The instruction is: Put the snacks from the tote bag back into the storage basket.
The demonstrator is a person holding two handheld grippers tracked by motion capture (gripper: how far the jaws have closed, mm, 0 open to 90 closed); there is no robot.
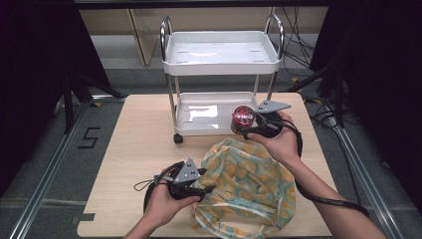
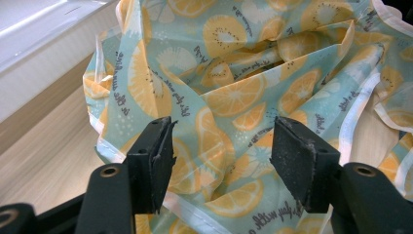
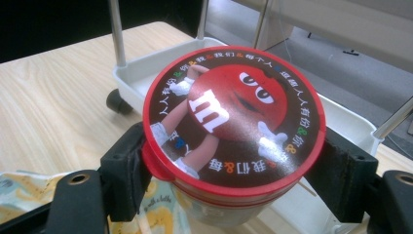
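A: Clamping the candy tub just under its red lid, the right gripper holds it upright beside the white cart, near the lower tray's front corner.

B: And the left gripper?

A: Jaws spread wide, unclenched, resting at the near edge of the citrus-print bag, fabric lying between the pads but not pinched.

B: Why there?

A: My guess: it's placed to catch the bag's rim and hold the mouth open, so the tub can drop in. The bag lies crumpled on the worktop, in front of the cart.
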